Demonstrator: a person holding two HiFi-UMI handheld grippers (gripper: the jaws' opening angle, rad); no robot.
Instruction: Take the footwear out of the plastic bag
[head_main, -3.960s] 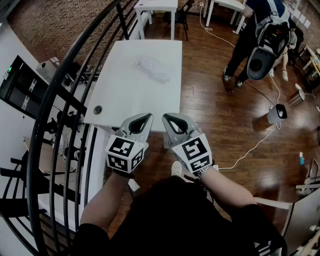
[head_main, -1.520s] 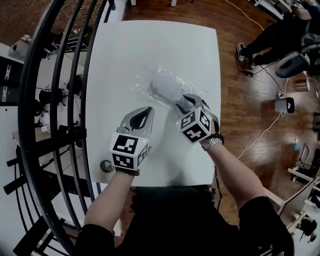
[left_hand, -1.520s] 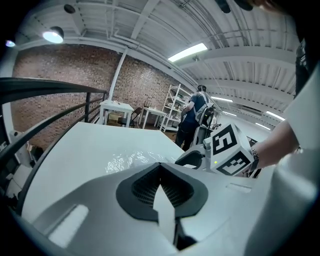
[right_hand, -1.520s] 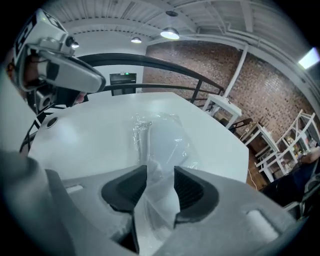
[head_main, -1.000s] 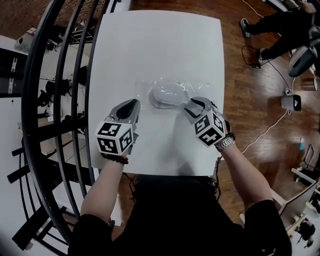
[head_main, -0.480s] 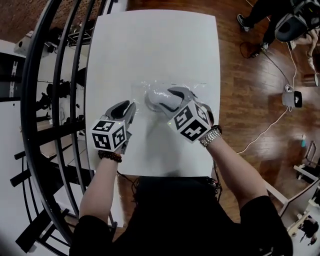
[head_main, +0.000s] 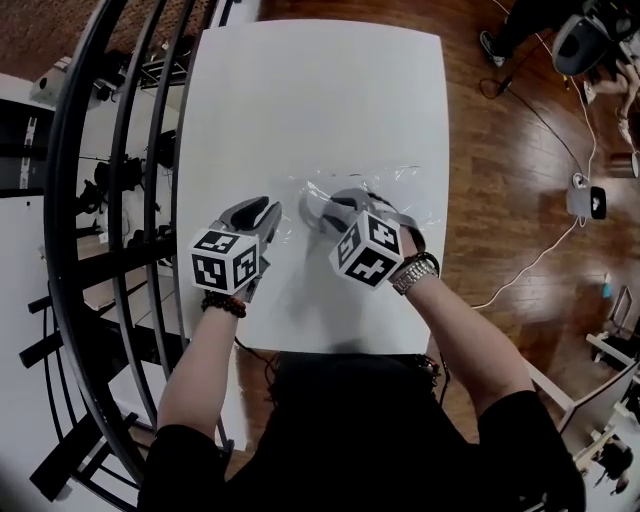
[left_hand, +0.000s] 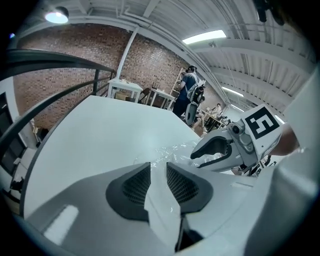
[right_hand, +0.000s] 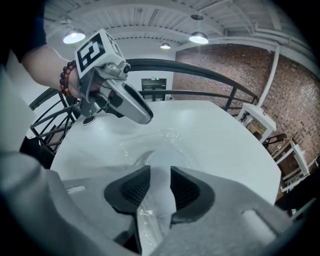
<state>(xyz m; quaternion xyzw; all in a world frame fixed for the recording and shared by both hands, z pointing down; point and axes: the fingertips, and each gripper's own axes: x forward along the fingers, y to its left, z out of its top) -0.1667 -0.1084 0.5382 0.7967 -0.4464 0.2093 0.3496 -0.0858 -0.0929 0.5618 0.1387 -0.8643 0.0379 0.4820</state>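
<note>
Shoe (head_main: 316, 212) inside plastic bag (head_main: 405, 190), table (head_main: 310, 90) centre.
Left gripper (left_hand: 157, 166), jaws slightly apart, stands at the bag's 9 o'clock edge, probably to anchor the film; right gripper (right_hand: 160, 171), at 5 o'clock, is closing around film over the shoe, pads not yet pressing.
</note>
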